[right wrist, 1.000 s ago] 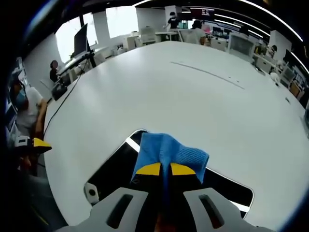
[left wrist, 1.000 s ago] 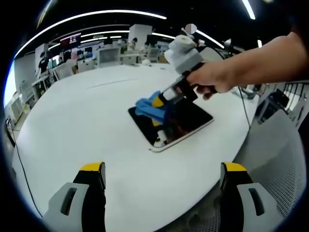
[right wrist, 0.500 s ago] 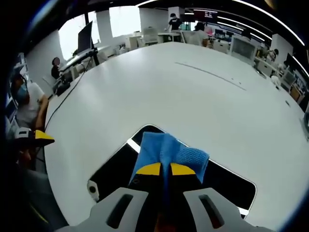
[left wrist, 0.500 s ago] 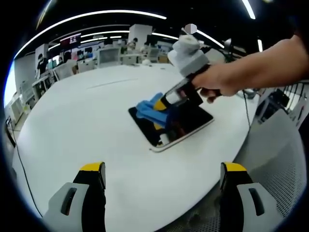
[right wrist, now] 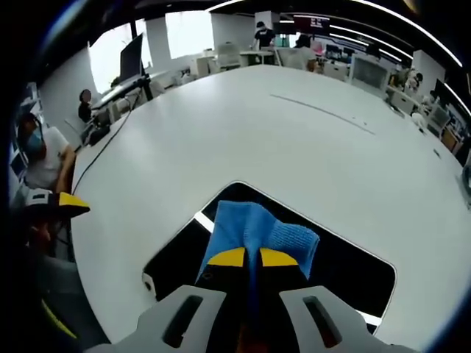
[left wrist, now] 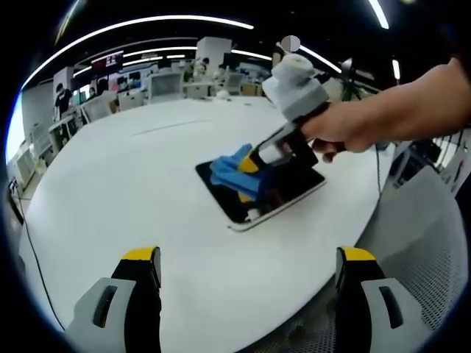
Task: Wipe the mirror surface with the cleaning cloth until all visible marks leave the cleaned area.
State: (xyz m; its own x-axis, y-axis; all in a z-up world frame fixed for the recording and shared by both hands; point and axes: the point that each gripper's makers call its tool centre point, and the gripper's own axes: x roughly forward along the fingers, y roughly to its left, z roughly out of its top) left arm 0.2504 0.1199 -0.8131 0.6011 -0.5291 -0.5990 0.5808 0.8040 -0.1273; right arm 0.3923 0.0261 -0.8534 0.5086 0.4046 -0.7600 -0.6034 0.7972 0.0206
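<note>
From my left gripper view I can see the mirror (left wrist: 261, 190) lying flat on the white table (left wrist: 125, 176) near its edge, with a hand (left wrist: 346, 132) driving the right gripper (left wrist: 254, 163) down onto it, blue cloth (left wrist: 234, 170) pinched in its tips and pressed on the glass. My right gripper view gives what that angle hides: the yellow-tipped jaws clenched tight on the cloth (right wrist: 254, 232) over the dark mirror (right wrist: 346, 276). The left gripper (left wrist: 246, 268) hangs well back above the table, jaws spread wide and holding nothing.
</note>
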